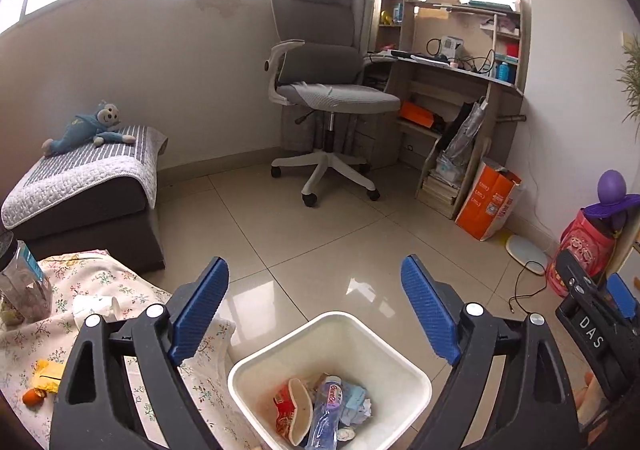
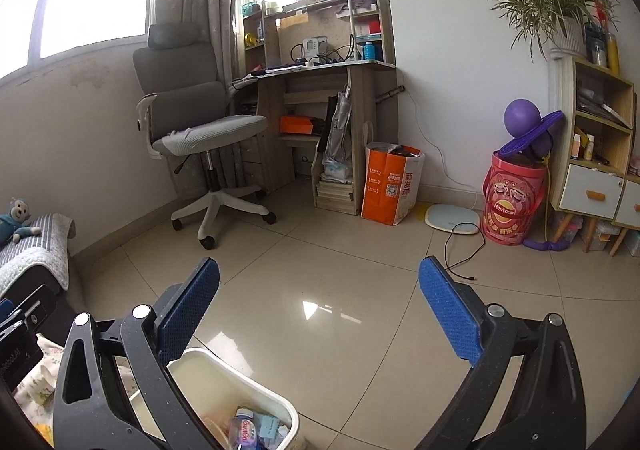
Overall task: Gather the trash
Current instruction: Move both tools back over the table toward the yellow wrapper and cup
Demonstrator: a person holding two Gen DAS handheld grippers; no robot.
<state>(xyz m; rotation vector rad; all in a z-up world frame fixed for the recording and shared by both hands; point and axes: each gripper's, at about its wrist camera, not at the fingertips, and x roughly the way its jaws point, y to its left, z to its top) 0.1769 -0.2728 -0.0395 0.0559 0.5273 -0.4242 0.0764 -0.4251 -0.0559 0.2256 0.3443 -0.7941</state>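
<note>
Left wrist view: my left gripper (image 1: 316,282) is spread wide, nothing between the 2 blue pads. It hangs over the white bin (image 1: 256,366), which stands on the tiled floor (image 1: 320,218) just beside the worktop (image 1: 132,290) with its floral cloth. Bin contents: a clear plastic bottle (image 1: 326,418) with a pink label, a red snack wrapper (image 1: 285,408), a tan curved piece I can't identify, and crumpled blue-white paper (image 1: 356,402). On the worktop at left: a crumpled white tissue (image 1: 96,304), a yellow wrapper (image 1: 48,374), a small orange fruit (image 1: 34,397) touching the wrapper's lower edge, and a clear jar (image 1: 20,286) with a dark lid. My right gripper (image 1: 616,298) shows at the right edge; this view doesn't tell how it stands. Grey office chair (image 1: 320,82) and cluttered desk (image 1: 452,70) sit far back; blue plush toy (image 1: 92,126) lies on the sofa (image 1: 80,186).

Right wrist view: right gripper (image 2: 320,282) is spread wide too, holding nothing, over bare floor. The bin (image 2: 280,406) is low and left, partly behind the left finger; the bottle (image 2: 245,430) and blue paper are visible inside. Orange paper bag (image 2: 388,186) stands beside the desk, red bucket (image 2: 514,202) near the shelf unit (image 2: 596,138), black cable (image 2: 460,246) lies loose on the floor.
</note>
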